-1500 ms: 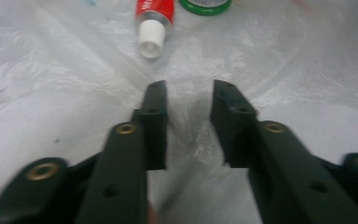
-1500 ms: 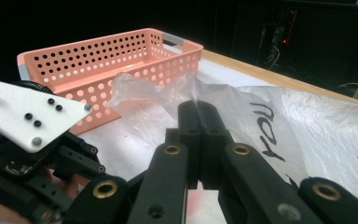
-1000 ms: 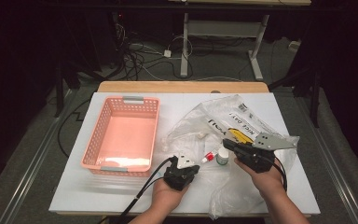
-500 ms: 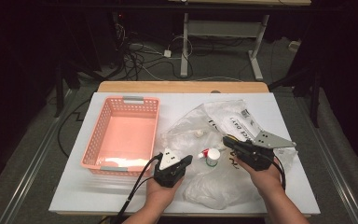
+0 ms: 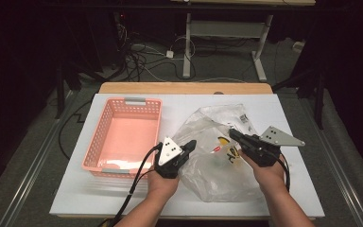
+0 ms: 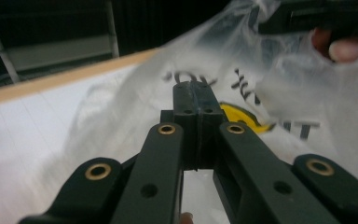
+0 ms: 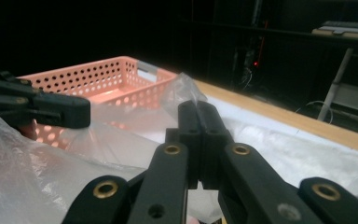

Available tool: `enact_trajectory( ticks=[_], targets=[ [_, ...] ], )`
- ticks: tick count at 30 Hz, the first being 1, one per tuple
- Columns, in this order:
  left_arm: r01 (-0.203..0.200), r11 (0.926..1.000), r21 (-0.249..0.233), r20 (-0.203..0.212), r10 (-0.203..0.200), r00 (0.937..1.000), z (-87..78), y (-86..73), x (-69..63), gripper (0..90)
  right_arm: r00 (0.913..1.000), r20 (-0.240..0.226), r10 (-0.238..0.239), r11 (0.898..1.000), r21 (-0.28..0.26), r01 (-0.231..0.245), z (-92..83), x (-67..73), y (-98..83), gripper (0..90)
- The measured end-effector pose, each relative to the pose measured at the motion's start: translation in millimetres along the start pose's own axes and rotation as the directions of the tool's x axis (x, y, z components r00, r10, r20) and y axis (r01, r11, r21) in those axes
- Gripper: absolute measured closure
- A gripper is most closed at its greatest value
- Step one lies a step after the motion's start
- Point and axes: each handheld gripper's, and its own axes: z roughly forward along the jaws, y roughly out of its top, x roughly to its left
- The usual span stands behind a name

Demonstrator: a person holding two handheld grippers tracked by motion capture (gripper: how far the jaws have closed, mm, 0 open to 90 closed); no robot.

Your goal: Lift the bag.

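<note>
Our white table (image 5: 123, 198) carries a pink perforated plastic basket (image 5: 123, 137) on the left and, right of it, a large clear crinkled plastic bag (image 5: 208, 127) with something yellow inside. We pinch the bag's film from both sides: the left gripper (image 5: 190, 144) clamps its left edge, the right gripper (image 5: 231, 135) its right, each with jaws fully closed on the plastic. To do this well, we judge we should lift both sides evenly and keep the mouth up, so the contents don't spill before reaching the basket
</note>
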Motion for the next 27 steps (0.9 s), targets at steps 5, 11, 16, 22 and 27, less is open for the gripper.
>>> enact_trajectory(
  ticks=[5,11,16,22,27],
  targets=[
    [-0.001,0.9977,-0.068,-0.028,-0.001,0.9996,-0.2,22.1,5.6,88.5,0.9998,0.018,0.000,1.000,-0.020,0.000,3.1,-0.5,10.4,90.0],
    [-0.031,0.9921,-0.122,-0.048,0.025,0.9985,-1.1,43.5,5.5,88.5,0.9996,0.027,0.000,0.998,-0.062,0.002,7.5,-0.7,20.7,90.0],
    [-0.076,0.9867,-0.143,-0.053,0.069,0.9962,3.3,58.2,1.7,88.5,0.9992,0.038,-0.008,0.996,-0.091,0.012,11.5,-0.7,31.0,90.0],
    [-0.071,0.9780,-0.196,-0.045,0.064,0.9970,10.3,75.9,1.0,88.5,0.9984,0.056,-0.004,0.990,-0.142,0.012,14.6,-2.3,42.4,90.0],
    [-0.085,0.9658,-0.245,-0.050,0.076,0.9959,10.0,98.0,2.5,88.5,0.9969,0.079,-0.002,0.980,-0.196,0.018,13.0,-5.3,56.2,90.0]
  ],
)
